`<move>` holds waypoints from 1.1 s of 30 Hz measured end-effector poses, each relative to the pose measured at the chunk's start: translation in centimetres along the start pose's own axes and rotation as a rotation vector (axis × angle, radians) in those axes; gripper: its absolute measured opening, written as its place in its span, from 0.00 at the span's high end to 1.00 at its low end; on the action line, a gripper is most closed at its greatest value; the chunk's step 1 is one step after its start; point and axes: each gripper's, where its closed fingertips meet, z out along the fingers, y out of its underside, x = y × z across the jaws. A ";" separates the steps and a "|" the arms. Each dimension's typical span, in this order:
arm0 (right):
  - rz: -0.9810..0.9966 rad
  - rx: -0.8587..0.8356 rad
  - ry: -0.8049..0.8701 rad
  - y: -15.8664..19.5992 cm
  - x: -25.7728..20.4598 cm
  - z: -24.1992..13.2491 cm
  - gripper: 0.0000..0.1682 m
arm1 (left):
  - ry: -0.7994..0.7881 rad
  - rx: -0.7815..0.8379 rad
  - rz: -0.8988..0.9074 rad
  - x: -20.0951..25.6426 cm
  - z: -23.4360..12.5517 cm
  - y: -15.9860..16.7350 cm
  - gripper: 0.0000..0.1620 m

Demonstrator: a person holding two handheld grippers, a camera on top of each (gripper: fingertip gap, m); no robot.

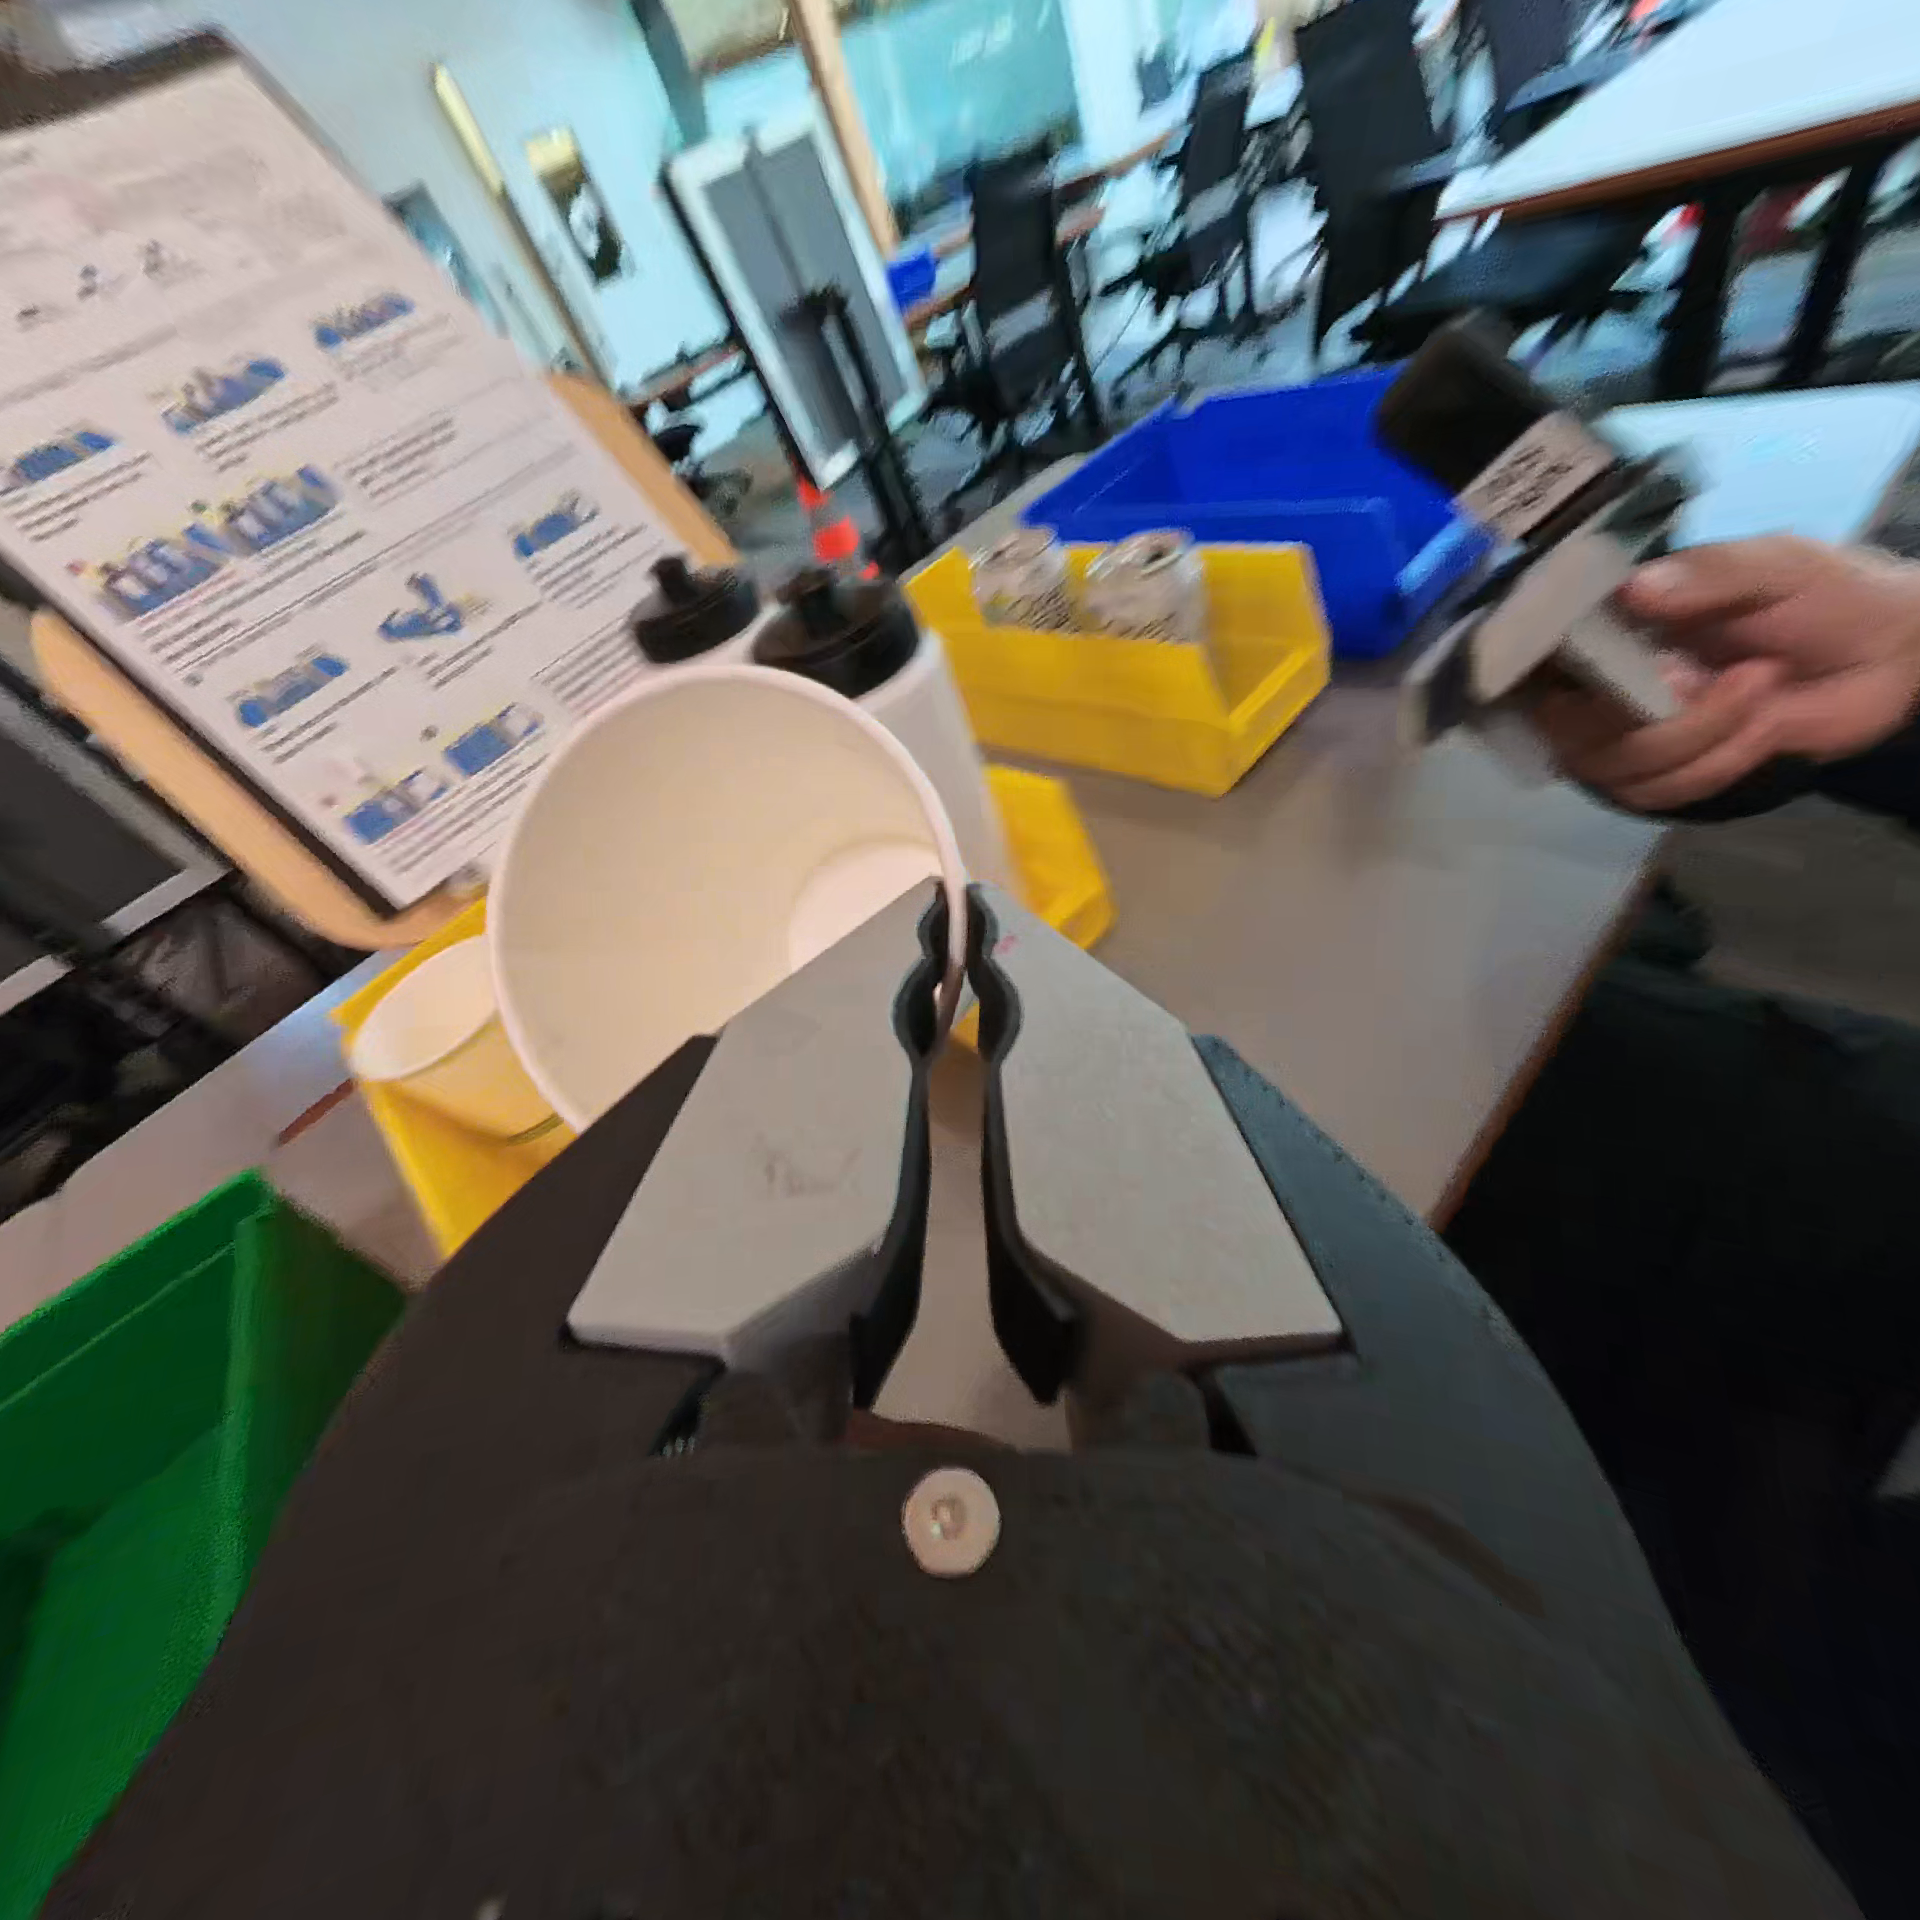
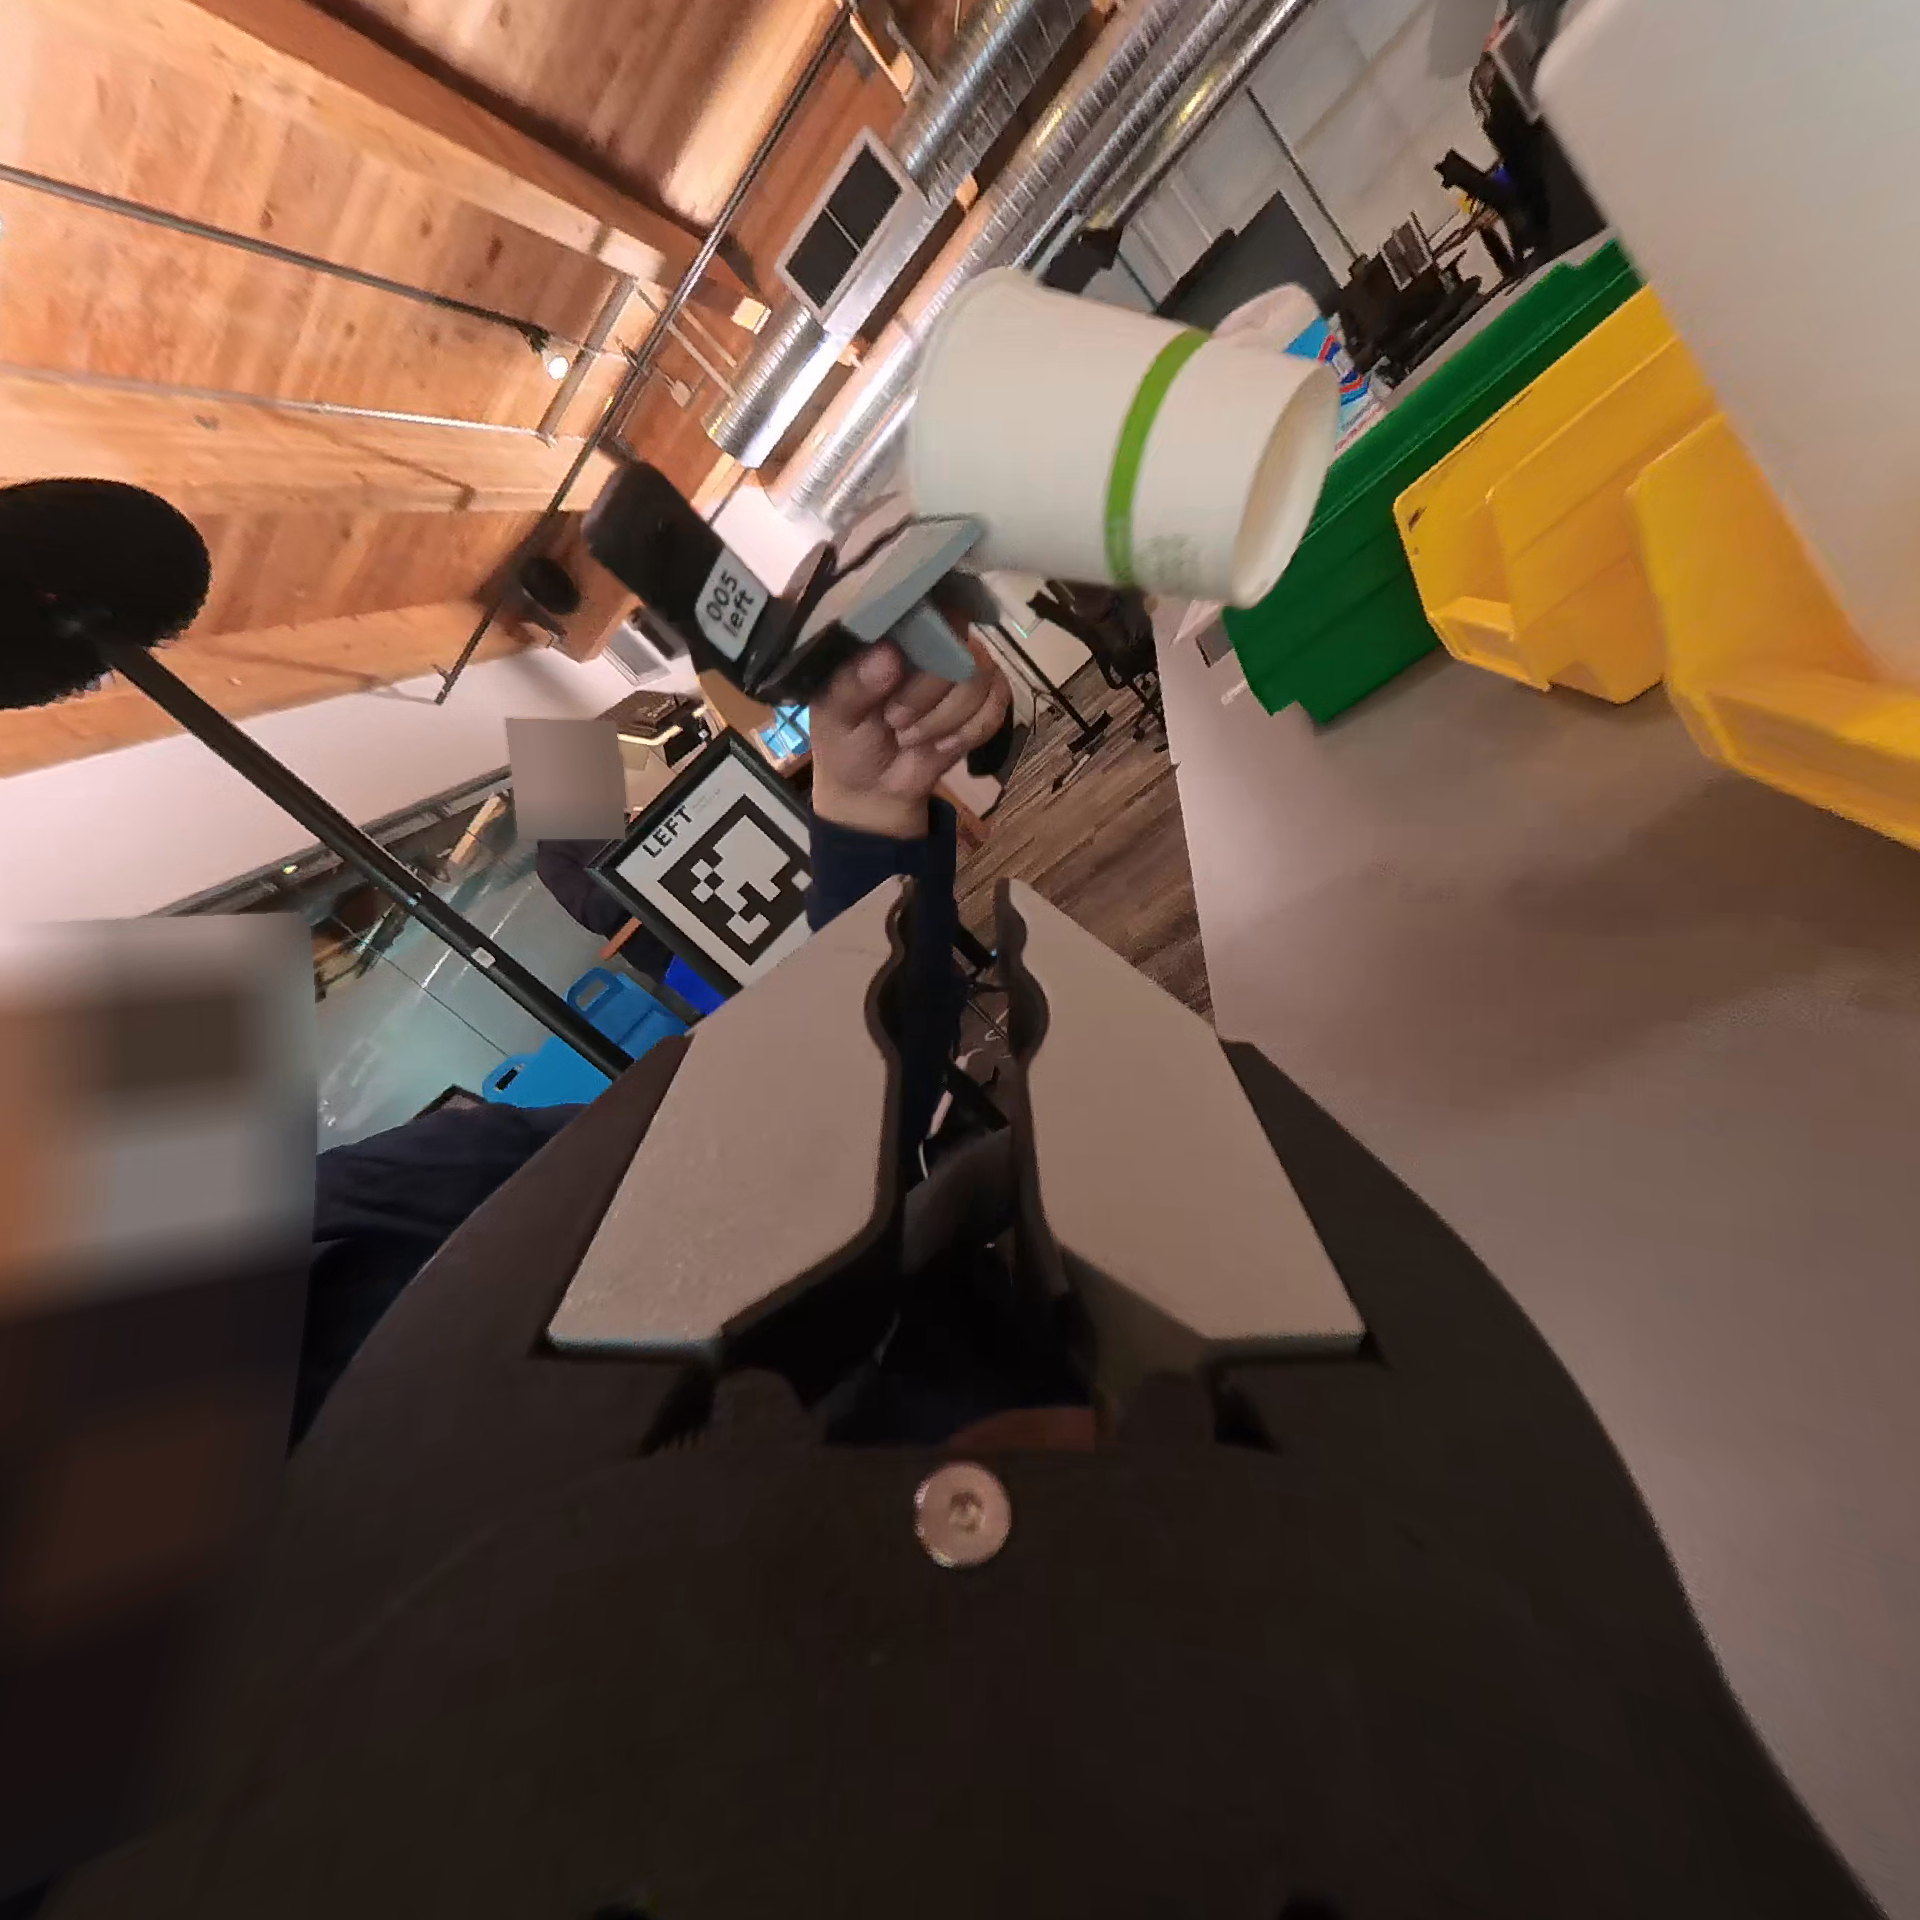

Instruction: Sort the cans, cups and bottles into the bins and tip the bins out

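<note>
Cup (image 1: 686,883): we see a white paper cup pinched by its rim in the left gripper (image 1: 958,914), lifted above the tabletop (image 1: 1351,935) and tipped on its side; the right wrist view shows a green band around it, with small print too blurred to make out.
Left jaws: closed narrow on the cup's rim.
Right gripper (image 2: 951,935): we see its jaws a little apart, with nothing between them; a hand (image 1: 1745,686) holds it off to the right, above the tabletop.
Second cup (image 1: 447,1049): it lies in the near yellow bin (image 1: 457,1174), just below the held cup.
Bottles (image 1: 831,644): two white ones with black caps stand just behind the held cup.
Cans (image 1: 1091,592): two stand in the far yellow bin (image 1: 1143,696).
Blue bin (image 1: 1278,499): behind the far yellow bin.
Green bin (image 1: 135,1455): at the near left.
Writing: a printed poster (image 1: 270,478), a sticker on each gripper and a black-and-white marker board (image 2: 727,883) all bear text, which we leave unquoted.
</note>
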 end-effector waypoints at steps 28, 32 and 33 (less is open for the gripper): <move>-0.266 0.132 0.240 -6.3 -2.9 -8.0 0.90 | -0.298 -0.575 -0.202 -13.1 9.1 14.8 0.70; -0.289 0.141 0.287 -6.8 -2.7 -8.9 0.89 | -0.379 -0.410 -0.257 -13.3 7.0 11.0 0.63; -0.290 0.144 0.290 -6.9 -2.7 -9.2 0.88 | -0.381 -0.375 -0.249 -12.8 6.5 10.0 0.63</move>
